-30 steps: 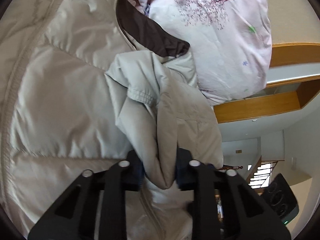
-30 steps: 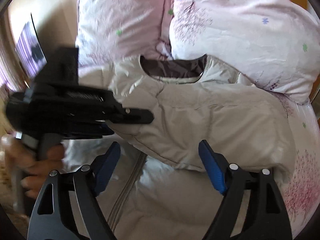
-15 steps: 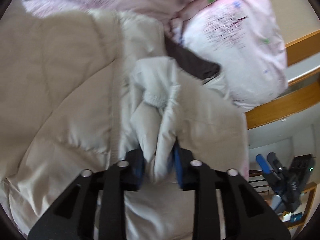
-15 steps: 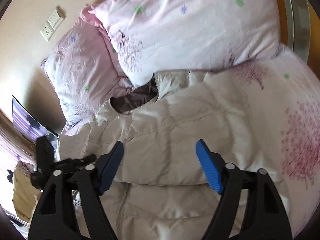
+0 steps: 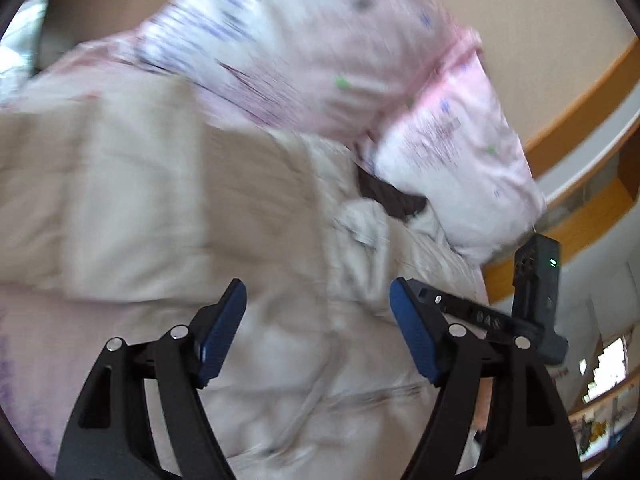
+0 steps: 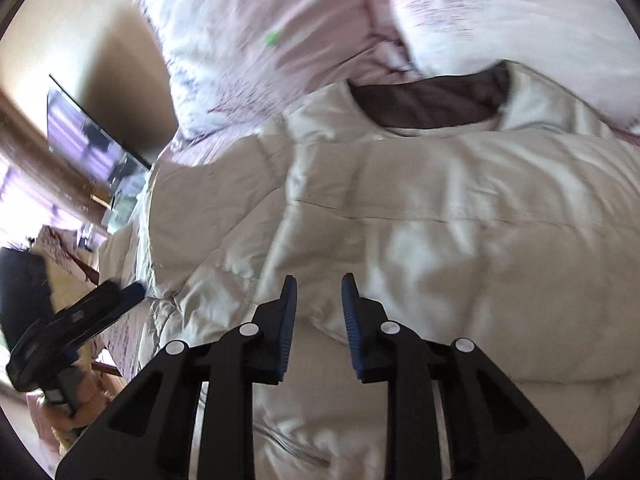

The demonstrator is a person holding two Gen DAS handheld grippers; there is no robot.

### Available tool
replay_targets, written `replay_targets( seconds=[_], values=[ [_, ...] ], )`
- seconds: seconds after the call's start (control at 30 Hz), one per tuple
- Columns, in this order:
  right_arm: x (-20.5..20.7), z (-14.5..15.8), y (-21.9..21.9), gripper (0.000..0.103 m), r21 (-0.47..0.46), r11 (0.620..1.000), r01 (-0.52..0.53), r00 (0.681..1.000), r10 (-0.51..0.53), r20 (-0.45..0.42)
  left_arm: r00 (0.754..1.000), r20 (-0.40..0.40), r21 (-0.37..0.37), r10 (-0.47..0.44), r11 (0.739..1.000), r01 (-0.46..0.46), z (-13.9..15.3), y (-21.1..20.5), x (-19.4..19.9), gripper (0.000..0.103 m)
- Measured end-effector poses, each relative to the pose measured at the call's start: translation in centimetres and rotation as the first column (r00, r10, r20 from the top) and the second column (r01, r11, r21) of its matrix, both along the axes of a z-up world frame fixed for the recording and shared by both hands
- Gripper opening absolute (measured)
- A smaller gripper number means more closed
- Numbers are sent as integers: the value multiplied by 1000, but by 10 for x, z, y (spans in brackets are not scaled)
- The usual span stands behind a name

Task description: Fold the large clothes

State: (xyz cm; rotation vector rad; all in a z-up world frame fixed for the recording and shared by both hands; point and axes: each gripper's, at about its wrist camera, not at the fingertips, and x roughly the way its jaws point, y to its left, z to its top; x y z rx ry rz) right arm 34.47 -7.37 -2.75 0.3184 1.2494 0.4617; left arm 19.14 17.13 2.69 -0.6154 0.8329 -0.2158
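A cream quilted puffer jacket (image 5: 168,216) with a dark brown collar lining (image 5: 390,196) lies spread on the bed, both sleeves folded over its body. My left gripper (image 5: 318,320) is open and empty above the jacket; the sleeve cuff (image 5: 362,222) lies loose ahead of it. In the right wrist view the jacket (image 6: 440,208) fills the frame, collar (image 6: 432,104) at the top. My right gripper (image 6: 318,312) hangs just over the fabric, jaws narrowed to a small gap with nothing visibly between them. The left gripper shows at the left edge (image 6: 80,320). Both views are motion-blurred.
Two pink floral pillows (image 5: 320,48) (image 6: 520,12) lie behind the collar. A wooden bed frame (image 5: 580,220) runs on the right. The right gripper's body (image 5: 536,280) shows at the right of the left wrist view. A dark screen (image 6: 92,140) stands by the wall.
My left gripper opened and let go of the sleeve, which now lies on the jacket. My right gripper's jaws narrowed from wide open to a small gap and moved closer to the jacket.
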Motion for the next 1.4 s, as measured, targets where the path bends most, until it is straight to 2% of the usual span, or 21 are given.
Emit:
replay_targets(
  seconds=[0.07, 0.13, 0.2, 0.27, 0.33, 0.4, 0.47, 0.63, 0.7, 0.77, 0.8, 0.87, 0.93, 0.97, 1.0, 1.03, 1.1, 1.27, 1.33, 1.4],
  values=[
    [4, -7, 13, 24, -15, 1000, -18, 1000, 18, -13, 998, 6, 10, 69, 998, -69, -1, 25, -21, 74],
    [7, -22, 28, 25, -77, 996, -35, 999, 32, -44, 989, 1, 4, 148, 989, -148, -8, 55, -42, 74],
    [10, -34, 41, 26, -155, 986, -57, 997, 50, -53, 972, -6, -20, 234, 972, -234, -17, 85, -61, 74],
    [11, -35, 43, 26, -172, 983, -59, 998, 52, -43, 950, -18, -30, 312, 949, -313, -24, 108, -73, 73],
    [9, -29, 36, 28, -119, 992, -44, 998, 38, -51, 920, -31, -56, 390, 919, -391, -31, 132, -86, 73],
    [5, -19, 25, 36, -61, 998, -20, 999, 17, -50, 887, -49, -89, 458, 883, -461, -39, 151, -93, 73],
    [-1, -8, 16, 50, -27, 1000, 0, 999, -1, -34, 854, -77, -122, 514, 846, -520, -46, 169, -95, 73],
    [-14, 14, -3, 53, 36, 999, 17, 1000, -17, -8, 789, -148, -210, 596, 761, -614, -64, 198, -91, 69],
    [-17, 17, -8, 53, 47, 999, 18, 1000, -17, -10, 779, -175, -224, 602, 746, -627, -70, 205, -89, 65],
    [-21, 19, -12, 53, 49, 999, 19, 1000, -19, -6, 753, -201, -231, 627, 716, -659, -78, 216, -87, 62],
    [-23, 20, -14, 53, 50, 999, 22, 1000, -21, -4, 743, -201, -242, 638, 703, -669, -82, 221, -88, 56],
    [-26, 22, -18, 53, 54, 998, 25, 1000, -25, 0, 727, -200, -248, 657, 683, -687, -85, 227, -87, 52],
    [-27, 22, -22, 53, 59, 998, 34, 999, -34, 2, 709, -207, -266, 674, 659, -704, -88, 233, -86, 44],
    [-28, 23, -25, 53, 61, 997, 39, 999, -39, 3, 706, -212, -274, 676, 653, -707, -89, 234, -85, 38],
    [-28, 23, -28, 53, 62, 997, 42, 999, -42, 5, 705, -221, -279, 674, 649, -708, -91, 235, -83, 21],
    [-28, 24, -30, 53, 60, 997, 47, 999, -48, 7, 705, -224, -285, 672, 647, -707, -92, 236, -81, 13],
    [-29, 25, -37, 53, 58, 997, 58, 998, -59, 12, 711, -210, -300, 671, 648, -700, -89, 237, -81, 7],
    [-31, 30, -59, 53, 67, 993, 93, 995, -95, 31, 731, -99, -325, 675, 673, -665, -47, 238, -86, 4],
    [-31, 32, -66, 53, 70, 992, 107, 993, -110, 41, 745, -35, -332, 666, 695, -637, -21, 232, -86, 4],
    [-32, 34, -77, 53, 70, 989, 130, 990, -133, 52, 763, 40, -321, 645, 731, -602, 7, 221, -82, 4]
  ],
)
